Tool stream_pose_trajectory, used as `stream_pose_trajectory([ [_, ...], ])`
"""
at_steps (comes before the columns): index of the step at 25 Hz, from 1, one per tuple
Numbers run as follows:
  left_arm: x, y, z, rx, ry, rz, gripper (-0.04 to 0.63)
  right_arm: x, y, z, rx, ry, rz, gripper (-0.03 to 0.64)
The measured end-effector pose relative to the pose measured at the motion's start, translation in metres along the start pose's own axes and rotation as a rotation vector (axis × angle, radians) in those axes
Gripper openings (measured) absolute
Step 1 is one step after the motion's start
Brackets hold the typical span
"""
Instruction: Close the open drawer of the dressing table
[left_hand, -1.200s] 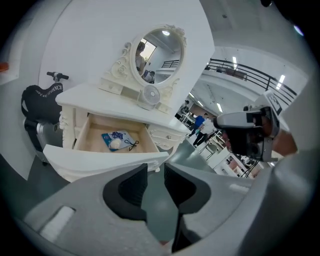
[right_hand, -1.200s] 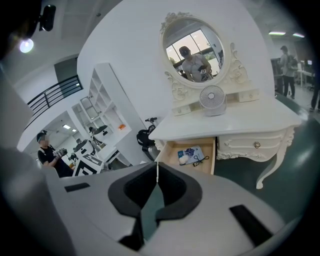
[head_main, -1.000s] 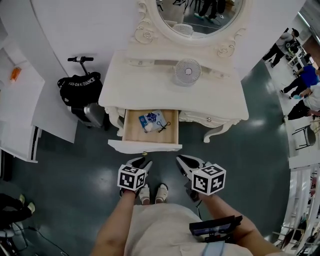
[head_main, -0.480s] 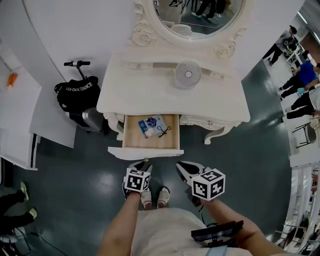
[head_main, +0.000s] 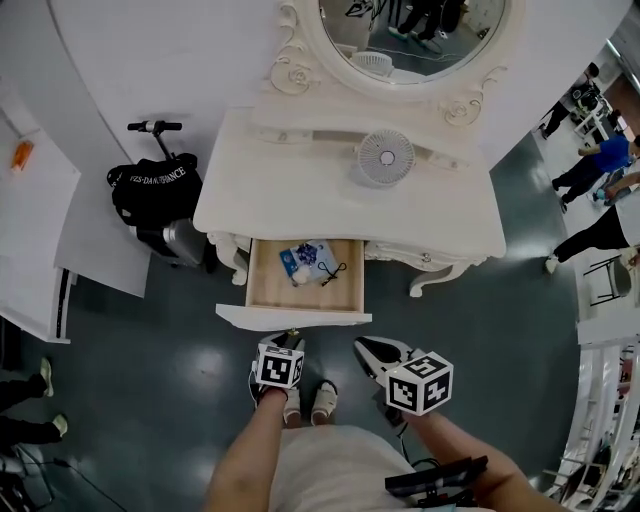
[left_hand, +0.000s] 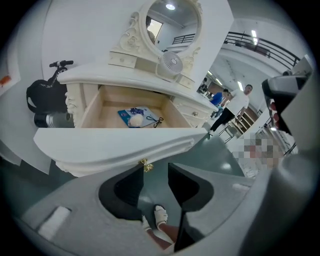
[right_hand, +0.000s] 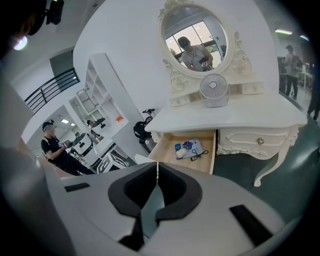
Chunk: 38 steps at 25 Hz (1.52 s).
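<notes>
The white dressing table (head_main: 300, 190) has its middle drawer (head_main: 268, 285) pulled out; a blue packet (head_main: 305, 262), a white ball and a black cord lie inside. The drawer's white front (left_hand: 115, 142) carries a small brass knob (left_hand: 145, 165). My left gripper (left_hand: 155, 167) is open just below that front, the knob beside its left fingertip and nothing between the pads. In the head view the left gripper (head_main: 288, 342) sits right under the front's middle. My right gripper (right_hand: 157, 167) is shut and empty, back from the drawer (right_hand: 172, 160) and right of the left one (head_main: 368, 347).
A small white fan (head_main: 386, 157) stands on the tabletop under the oval mirror (head_main: 410, 30). A black bag and scooter (head_main: 150, 190) lean left of the table. White shelving (head_main: 30, 230) is at far left; people (head_main: 590, 160) walk at right. The person's feet (head_main: 308, 400) are below.
My left gripper has dropped and closed in on the drawer front, now just under the knob, with its jaws a little wider. The right gripper has stayed about where it was.
</notes>
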<state>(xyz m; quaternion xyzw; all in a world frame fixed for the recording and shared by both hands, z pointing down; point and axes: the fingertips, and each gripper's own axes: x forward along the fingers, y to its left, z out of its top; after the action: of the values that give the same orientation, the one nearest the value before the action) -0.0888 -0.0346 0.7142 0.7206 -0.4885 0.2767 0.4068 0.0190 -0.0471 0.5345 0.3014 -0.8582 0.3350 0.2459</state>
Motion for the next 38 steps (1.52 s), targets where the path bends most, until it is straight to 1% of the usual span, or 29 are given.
stream_pose_trajectory([
  [6, 0.013, 0.017, -0.005, -0.012, 0.045, 0.061, 0.152, 0.010, -0.001, -0.003, 0.009, 0.020, 0.007, 0.018],
  [13, 0.029, 0.016, -0.014, -0.019, 0.085, 0.055, 0.153, 0.020, -0.004, 0.000, 0.014, 0.035, 0.012, 0.018],
  [23, 0.037, 0.022, -0.013, -0.009, 0.123, 0.089, 0.152, 0.026, -0.015, -0.001, 0.032, 0.042, 0.007, 0.018],
  [25, 0.038, 0.023, -0.014, -0.004, 0.127, 0.096, 0.152, 0.025, -0.019, 0.000, 0.039, 0.038, 0.003, 0.018],
  [28, 0.040, 0.024, -0.014, -0.006, 0.131, 0.101, 0.126, 0.024, -0.024, 0.001, 0.047, 0.031, -0.003, 0.018],
  [33, 0.041, 0.027, -0.009, 0.005, 0.130, 0.109, 0.124, 0.021, -0.032, -0.001, 0.067, 0.019, -0.012, 0.018],
  [38, 0.045, 0.029, -0.003, 0.000, 0.129, 0.103, 0.123, 0.018, -0.040, -0.002, 0.086, 0.012, -0.019, 0.018],
])
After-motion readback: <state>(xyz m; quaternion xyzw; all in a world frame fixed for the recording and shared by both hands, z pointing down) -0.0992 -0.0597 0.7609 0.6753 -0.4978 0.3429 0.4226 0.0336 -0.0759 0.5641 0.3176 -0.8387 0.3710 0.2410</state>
